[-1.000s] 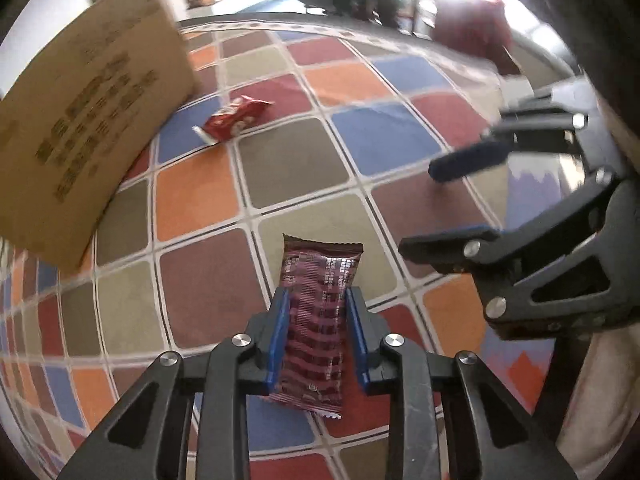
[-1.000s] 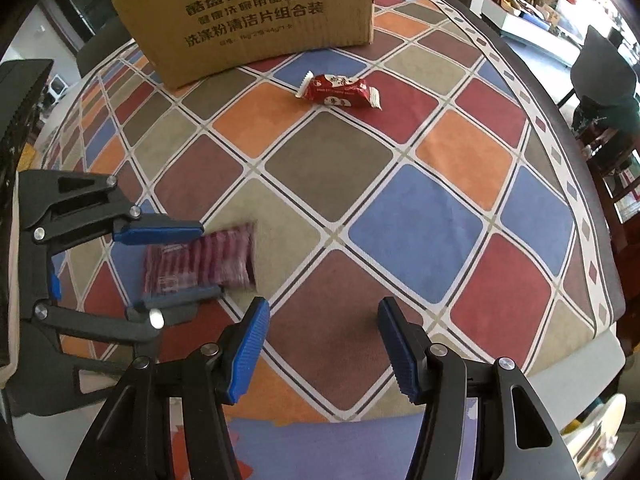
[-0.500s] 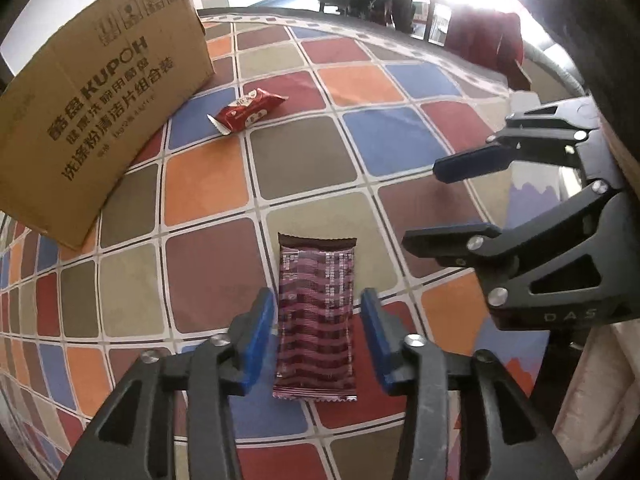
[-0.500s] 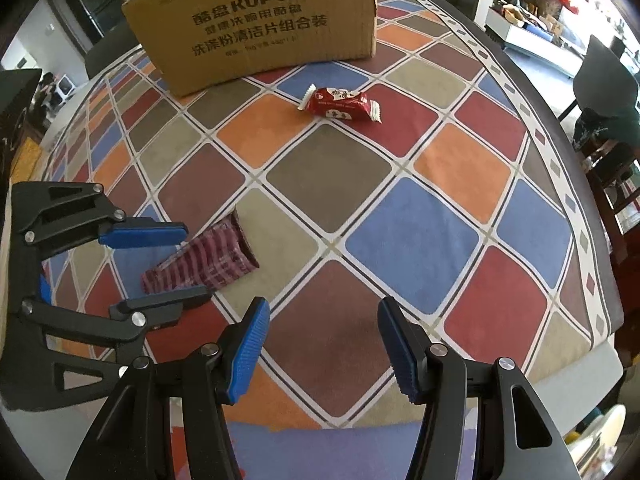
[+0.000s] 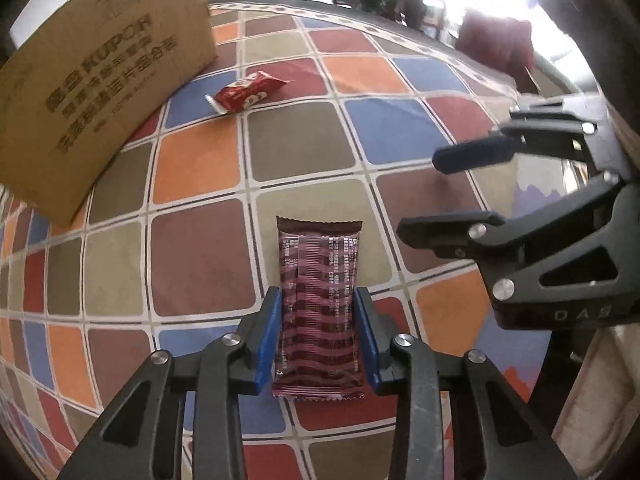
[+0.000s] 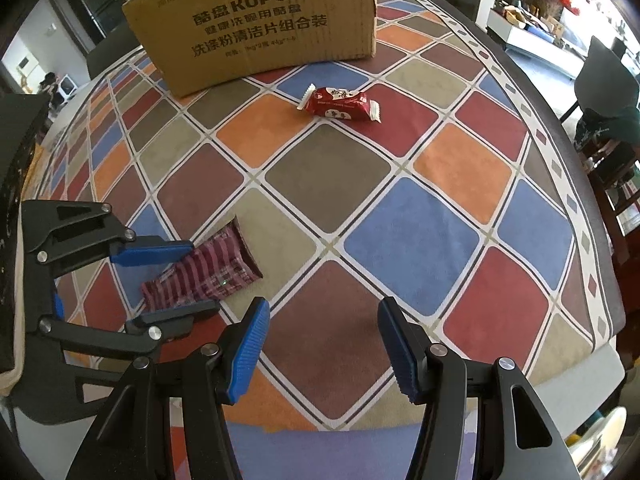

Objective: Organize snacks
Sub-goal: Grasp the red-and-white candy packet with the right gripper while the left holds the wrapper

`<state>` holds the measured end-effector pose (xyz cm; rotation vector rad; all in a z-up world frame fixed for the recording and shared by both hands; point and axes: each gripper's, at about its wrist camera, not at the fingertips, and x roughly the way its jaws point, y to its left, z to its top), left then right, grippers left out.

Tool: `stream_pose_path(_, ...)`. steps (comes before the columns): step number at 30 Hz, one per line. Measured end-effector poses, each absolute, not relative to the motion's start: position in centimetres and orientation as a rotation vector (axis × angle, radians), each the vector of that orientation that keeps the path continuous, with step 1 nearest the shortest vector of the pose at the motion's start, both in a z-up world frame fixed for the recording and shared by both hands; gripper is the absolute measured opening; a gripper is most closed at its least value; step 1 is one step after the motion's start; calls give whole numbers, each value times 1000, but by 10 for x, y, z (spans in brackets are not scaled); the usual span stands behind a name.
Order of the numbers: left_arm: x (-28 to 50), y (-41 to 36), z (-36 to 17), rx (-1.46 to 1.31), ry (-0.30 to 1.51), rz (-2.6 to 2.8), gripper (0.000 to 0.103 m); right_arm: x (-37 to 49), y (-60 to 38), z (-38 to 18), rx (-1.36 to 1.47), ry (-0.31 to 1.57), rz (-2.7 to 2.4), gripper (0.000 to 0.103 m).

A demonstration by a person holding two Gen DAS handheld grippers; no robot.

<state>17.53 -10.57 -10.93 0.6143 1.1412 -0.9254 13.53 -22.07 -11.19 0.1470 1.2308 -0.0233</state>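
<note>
The left gripper (image 5: 316,332) has just been closing its jaws, and its blue pads now pinch the sides of the maroon striped snack bar (image 5: 318,304), which lies flat on the checkered tablecloth (image 5: 200,256). The wrapper looks thin and slippery, so the bar could slide out or crumple when lifted. The right gripper (image 6: 320,348) hangs nearby with fingers spread and nothing between them. The red candy packet (image 6: 340,104) waits near the cardboard box (image 6: 260,28).

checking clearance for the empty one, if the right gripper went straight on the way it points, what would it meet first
Probably the bare tablecloth: nothing lies between the right gripper's open jaws; the striped snack bar sits off to the side.
</note>
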Motion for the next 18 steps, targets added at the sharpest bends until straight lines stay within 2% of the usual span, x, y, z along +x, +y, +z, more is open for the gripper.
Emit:
stream_pose_path(8, 178, -98, -100, 487, 1119, -833, 35, 137, -224, -111, 142, 1205, -7, 57)
stream_pose_path(18, 198, -93, -78, 341, 1056, -641, 35, 159, -239, -95, 140, 1076, 15, 57)
